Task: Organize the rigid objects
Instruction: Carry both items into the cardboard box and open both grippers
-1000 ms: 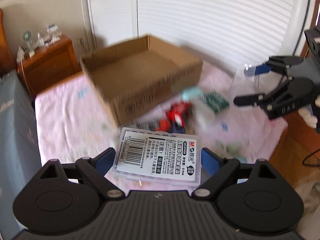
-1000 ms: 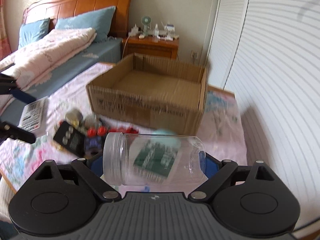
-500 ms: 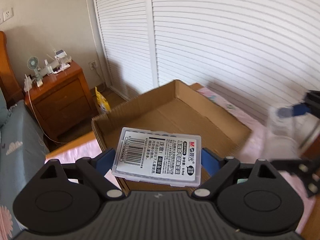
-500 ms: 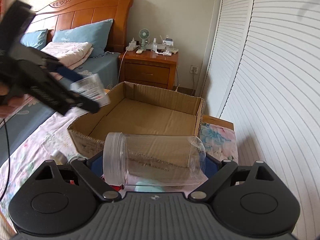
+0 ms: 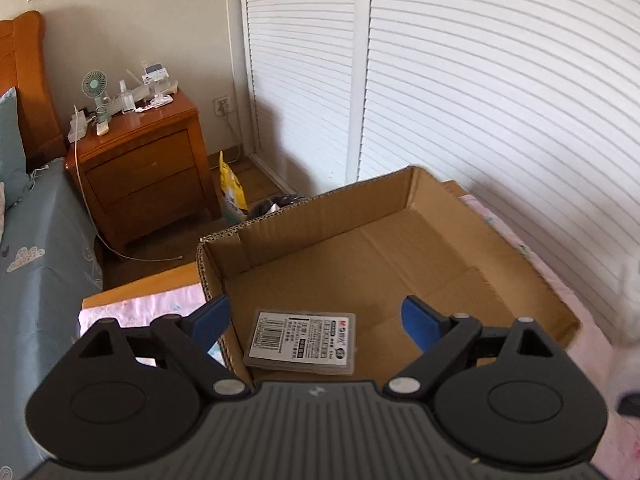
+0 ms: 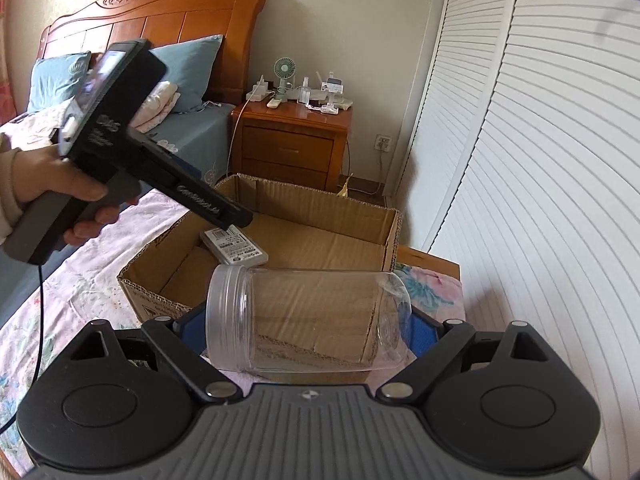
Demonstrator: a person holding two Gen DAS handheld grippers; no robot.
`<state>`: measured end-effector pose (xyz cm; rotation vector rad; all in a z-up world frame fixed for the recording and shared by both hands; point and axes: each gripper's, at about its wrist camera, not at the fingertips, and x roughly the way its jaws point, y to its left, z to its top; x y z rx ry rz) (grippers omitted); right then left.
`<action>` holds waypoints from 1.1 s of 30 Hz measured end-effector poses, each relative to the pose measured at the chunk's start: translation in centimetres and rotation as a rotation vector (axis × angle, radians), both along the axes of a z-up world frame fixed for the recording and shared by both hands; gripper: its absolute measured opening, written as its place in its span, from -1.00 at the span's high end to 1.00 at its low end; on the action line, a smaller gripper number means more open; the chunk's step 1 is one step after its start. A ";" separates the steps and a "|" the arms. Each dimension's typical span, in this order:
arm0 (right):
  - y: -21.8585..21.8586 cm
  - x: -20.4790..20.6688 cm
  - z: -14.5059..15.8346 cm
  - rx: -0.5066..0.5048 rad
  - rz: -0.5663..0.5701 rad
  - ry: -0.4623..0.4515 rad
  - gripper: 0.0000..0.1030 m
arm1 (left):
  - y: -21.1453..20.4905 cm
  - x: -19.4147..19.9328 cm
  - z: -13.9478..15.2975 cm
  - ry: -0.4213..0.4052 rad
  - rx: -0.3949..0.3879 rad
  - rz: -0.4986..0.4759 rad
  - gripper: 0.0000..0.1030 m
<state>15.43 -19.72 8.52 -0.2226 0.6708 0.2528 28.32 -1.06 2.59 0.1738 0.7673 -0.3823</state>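
Left tongs (image 5: 316, 320) spread wide, released, above the cardboard box (image 5: 460, 240); flat labelled case (image 5: 301, 342) lying on the box floor by the near-left wall. Right tongs (image 6: 306, 330) clenched on a clear jar (image 6: 308, 320), sideways, before the box's near wall. Beyond: wooden nightstand (image 6: 292, 140), bed (image 6: 192, 136), louvered doors (image 5: 480, 80).

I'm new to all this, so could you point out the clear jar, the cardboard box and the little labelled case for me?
clear plastic jar (image 6: 312, 320), right wrist view, its see-through side
cardboard box (image 5: 400, 248), left wrist view, its bare floor
labelled plastic case (image 5: 302, 340), left wrist view, its printed label
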 end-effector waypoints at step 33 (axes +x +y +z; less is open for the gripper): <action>2.9 11.1 -2.0 -0.069 -0.072 0.096 -1.00 | 7.1 -12.8 0.5 0.010 -0.004 0.015 -0.92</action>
